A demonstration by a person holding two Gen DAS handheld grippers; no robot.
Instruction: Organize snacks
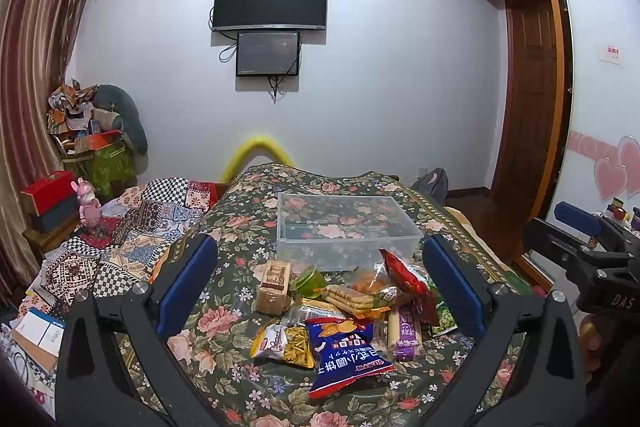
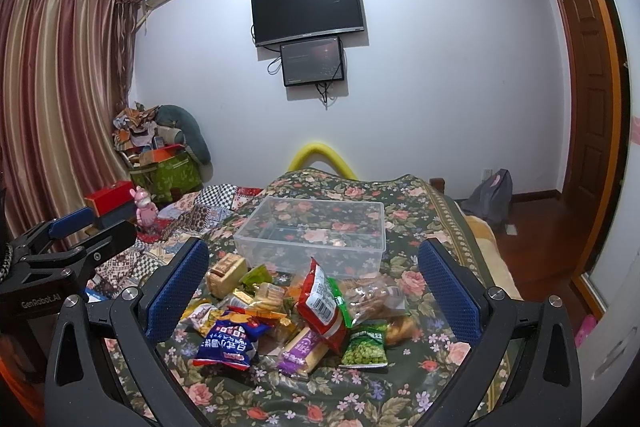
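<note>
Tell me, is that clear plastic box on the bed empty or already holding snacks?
Empty. Through the clear box only the floral bedspread shows; the snack pile lies in front of it.

A clear plastic bin (image 2: 310,241) stood empty and upright on the floral bedspread. Just in front of it lay a loose heap of snack packets — a blue biscuit bag (image 2: 228,343) nearest, a red pouch (image 2: 322,307) propped upright, a green pea packet (image 2: 366,347), a purple bar (image 2: 302,351) between them.
</note>
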